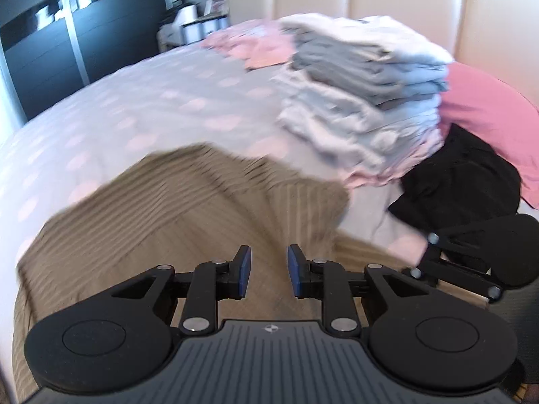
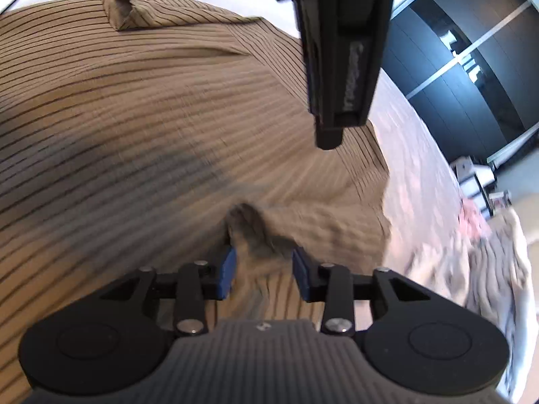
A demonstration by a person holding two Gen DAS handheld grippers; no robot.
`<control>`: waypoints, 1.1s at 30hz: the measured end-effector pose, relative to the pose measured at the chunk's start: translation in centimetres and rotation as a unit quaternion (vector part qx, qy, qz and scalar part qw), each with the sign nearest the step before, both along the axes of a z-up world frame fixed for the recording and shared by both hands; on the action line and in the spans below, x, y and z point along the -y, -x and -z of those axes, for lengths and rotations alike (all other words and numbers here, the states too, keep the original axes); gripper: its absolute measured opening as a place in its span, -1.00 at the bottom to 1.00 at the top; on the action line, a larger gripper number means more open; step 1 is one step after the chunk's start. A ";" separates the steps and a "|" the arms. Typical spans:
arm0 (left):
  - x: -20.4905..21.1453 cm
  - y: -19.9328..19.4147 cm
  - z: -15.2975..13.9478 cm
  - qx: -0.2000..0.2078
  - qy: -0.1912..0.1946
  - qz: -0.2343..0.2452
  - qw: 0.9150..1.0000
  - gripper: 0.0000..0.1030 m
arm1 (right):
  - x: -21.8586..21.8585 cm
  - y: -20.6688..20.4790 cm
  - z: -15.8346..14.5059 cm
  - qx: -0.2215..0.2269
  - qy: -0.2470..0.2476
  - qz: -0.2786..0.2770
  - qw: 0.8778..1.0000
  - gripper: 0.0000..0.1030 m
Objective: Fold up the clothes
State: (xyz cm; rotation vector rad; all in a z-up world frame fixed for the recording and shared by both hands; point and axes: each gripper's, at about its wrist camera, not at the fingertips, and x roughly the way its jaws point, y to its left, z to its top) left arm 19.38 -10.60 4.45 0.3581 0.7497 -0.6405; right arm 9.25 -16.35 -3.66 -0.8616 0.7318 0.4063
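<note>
Both tools are apart: left tool [image 1: 268, 271] empty, right tool [image 2: 263, 274] loosely straddling a striped shirt [image 2: 134, 128] fold; creases should be smoothed flat on the bed [image 1: 151, 101] before regripping

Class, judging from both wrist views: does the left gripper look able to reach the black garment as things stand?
Probably not directly: the right gripper sits between the left gripper and the black garment.

Black hand-held gripper [image 1: 268, 271], blue pads [image 1: 245, 271], silver screws.
</note>
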 end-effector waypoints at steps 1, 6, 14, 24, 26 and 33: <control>1.0 -0.1 0.0 0.006 -0.001 0.014 1.000 -0.43 | 0.7 0.4 -0.1 -0.007 0.003 0.013 1.000 -0.14; 7.3 -0.6 1.1 0.030 -0.032 0.091 0.995 -0.14 | 4.9 1.2 0.0 -0.030 0.012 0.082 0.996 -0.09; 14.2 -3.2 5.8 0.019 -0.104 0.133 0.985 -0.15 | 9.2 2.6 0.0 -0.062 -0.021 0.123 0.990 -0.05; 15.3 -7.8 10.2 -0.026 -0.107 0.068 0.992 -0.14 | 11.3 1.8 0.0 -0.068 -0.033 0.130 0.989 0.09; 15.0 -8.3 10.2 -0.032 -0.091 0.054 0.994 -0.44 | 11.3 1.8 0.0 -0.070 -0.033 0.128 0.989 0.09; 11.2 -8.7 5.1 -0.026 -0.007 0.009 1.000 -0.96 | 10.8 2.2 -0.4 -0.071 -0.036 0.114 0.990 0.09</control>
